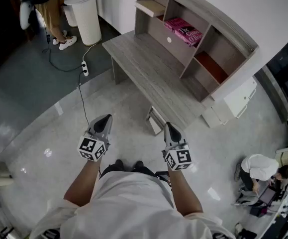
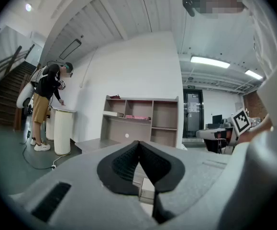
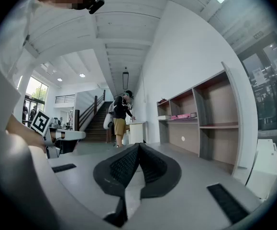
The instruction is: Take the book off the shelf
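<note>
A pink book (image 1: 184,31) lies flat on a middle shelf of the grey wooden desk-and-shelf unit (image 1: 183,59); it shows as a thin pink strip (image 2: 134,117) in the left gripper view and as the same pink book (image 3: 184,115) in the right gripper view. Both grippers hang in the air well short of the desk, in front of the person's body. The left gripper (image 1: 103,122) is shut and empty. The right gripper (image 1: 171,129) is shut and empty as well. Each points toward the desk.
A white cylindrical stand (image 1: 86,14) with a person (image 1: 51,6) beside it stands far left of the desk. A cable and power strip (image 1: 84,68) lie on the floor. A white cabinet (image 1: 236,101) sits right of the desk. Another person (image 1: 260,168) crouches at the right.
</note>
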### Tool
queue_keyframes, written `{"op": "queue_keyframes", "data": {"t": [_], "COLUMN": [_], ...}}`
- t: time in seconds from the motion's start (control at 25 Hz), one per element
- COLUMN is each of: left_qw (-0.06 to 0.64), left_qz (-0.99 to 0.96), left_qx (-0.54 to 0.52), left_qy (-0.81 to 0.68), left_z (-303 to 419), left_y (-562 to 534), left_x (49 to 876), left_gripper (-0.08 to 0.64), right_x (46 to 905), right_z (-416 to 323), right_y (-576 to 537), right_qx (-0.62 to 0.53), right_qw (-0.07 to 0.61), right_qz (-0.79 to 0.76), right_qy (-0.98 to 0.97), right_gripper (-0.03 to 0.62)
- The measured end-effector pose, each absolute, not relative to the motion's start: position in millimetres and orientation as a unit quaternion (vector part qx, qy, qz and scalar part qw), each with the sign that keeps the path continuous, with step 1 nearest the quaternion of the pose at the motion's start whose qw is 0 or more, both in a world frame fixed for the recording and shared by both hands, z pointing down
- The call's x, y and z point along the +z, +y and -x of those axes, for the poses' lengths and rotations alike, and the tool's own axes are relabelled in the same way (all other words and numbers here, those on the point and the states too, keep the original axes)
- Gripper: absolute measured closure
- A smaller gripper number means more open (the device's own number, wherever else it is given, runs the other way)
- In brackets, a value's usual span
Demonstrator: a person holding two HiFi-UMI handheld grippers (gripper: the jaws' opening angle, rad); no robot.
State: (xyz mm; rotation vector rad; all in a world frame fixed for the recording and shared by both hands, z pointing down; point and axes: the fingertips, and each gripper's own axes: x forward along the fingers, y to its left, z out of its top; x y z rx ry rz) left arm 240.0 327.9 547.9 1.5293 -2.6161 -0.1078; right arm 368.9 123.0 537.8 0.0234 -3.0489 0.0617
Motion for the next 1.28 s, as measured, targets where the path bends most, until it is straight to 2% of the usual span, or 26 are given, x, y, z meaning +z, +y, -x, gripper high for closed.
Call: {"op": "queue_keyframes", "data": {"t": [0.88, 1.28], "left_qw": [0.111, 0.127], "left_qz": [-0.538, -0.557], "left_qx": [-0.059, -0.076], "left_qy": [-0.833, -0.817], "left_z": [-243.1, -181.8], "left_y": [291.9, 273.3], "left_x": [563.1, 568.6], "left_gripper": [0.546, 0.546], "right_x": [539.1, 543.6], "right_z": [-350.6, -295.0], "right_y": [97.1, 87.9], "right_qx": [0.061, 0.073], "right_qw": [0.025, 0.034], "right_qz": [0.031, 0.033], "right_qy": [-0.997, -0.996], "right_gripper": [0.578, 0.578]}}
